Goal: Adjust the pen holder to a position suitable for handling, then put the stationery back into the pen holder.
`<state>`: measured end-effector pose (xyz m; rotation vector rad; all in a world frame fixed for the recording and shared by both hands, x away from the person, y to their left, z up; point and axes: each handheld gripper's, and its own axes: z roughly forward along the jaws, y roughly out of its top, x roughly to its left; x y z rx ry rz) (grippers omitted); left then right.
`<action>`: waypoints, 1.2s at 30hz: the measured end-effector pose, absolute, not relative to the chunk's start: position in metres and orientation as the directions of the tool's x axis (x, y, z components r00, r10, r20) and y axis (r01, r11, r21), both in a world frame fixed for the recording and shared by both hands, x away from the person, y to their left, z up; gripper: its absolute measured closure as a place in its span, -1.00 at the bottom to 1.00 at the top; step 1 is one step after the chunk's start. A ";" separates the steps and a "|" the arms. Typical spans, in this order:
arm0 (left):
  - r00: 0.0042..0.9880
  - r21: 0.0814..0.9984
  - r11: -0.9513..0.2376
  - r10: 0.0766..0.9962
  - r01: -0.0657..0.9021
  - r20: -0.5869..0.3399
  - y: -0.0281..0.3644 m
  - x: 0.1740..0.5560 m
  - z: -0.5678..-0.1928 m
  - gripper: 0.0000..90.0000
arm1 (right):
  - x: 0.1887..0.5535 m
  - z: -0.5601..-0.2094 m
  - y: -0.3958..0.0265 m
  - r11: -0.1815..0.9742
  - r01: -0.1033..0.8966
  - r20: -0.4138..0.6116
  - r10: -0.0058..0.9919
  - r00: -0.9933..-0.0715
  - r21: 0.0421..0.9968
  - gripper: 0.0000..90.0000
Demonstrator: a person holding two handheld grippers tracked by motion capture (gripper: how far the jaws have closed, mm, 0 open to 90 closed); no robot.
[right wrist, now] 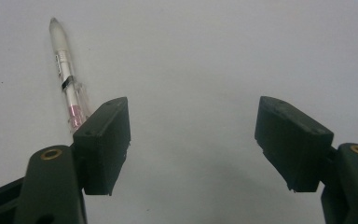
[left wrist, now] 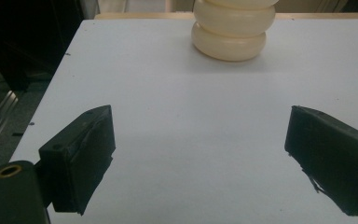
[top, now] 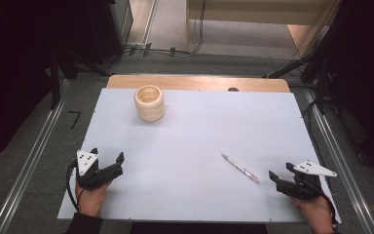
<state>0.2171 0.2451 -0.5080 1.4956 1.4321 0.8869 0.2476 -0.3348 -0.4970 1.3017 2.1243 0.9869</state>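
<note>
Both hand-held grippers gape empty: left (left wrist: 200,154) faces the ribbed cup (left wrist: 229,29), right (right wrist: 193,144) the pen (right wrist: 67,74).

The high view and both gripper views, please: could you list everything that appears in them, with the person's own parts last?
Holder: one, cream, ribbed and open-topped, far left of the board.
Pen: one, clear with a pink section, lying flat near right, just left of the right gripper.
Board: one, white, covering the tabletop.
Table edge: one, wood, along the far side.
Left gripper: one, black, jaws apart, near left, holding nothing.
Right gripper: one, black, jaws apart, near right, holding nothing.
Hands: two, at the near edge.
</note>
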 end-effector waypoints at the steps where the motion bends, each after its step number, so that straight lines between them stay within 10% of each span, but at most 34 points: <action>1: 0.089 0.924 0.029 0.994 0.382 -0.068 0.245 0.217 -0.508 -0.80 | 0.248 -0.497 -0.335 0.296 0.566 -0.014 0.894 -0.448 0.770 -0.45; 36: 0.090 0.925 0.025 0.994 0.380 -0.064 0.245 0.217 -0.507 -0.80 | 0.248 -0.497 -0.333 0.306 0.561 -0.021 0.889 -0.457 0.769 -0.45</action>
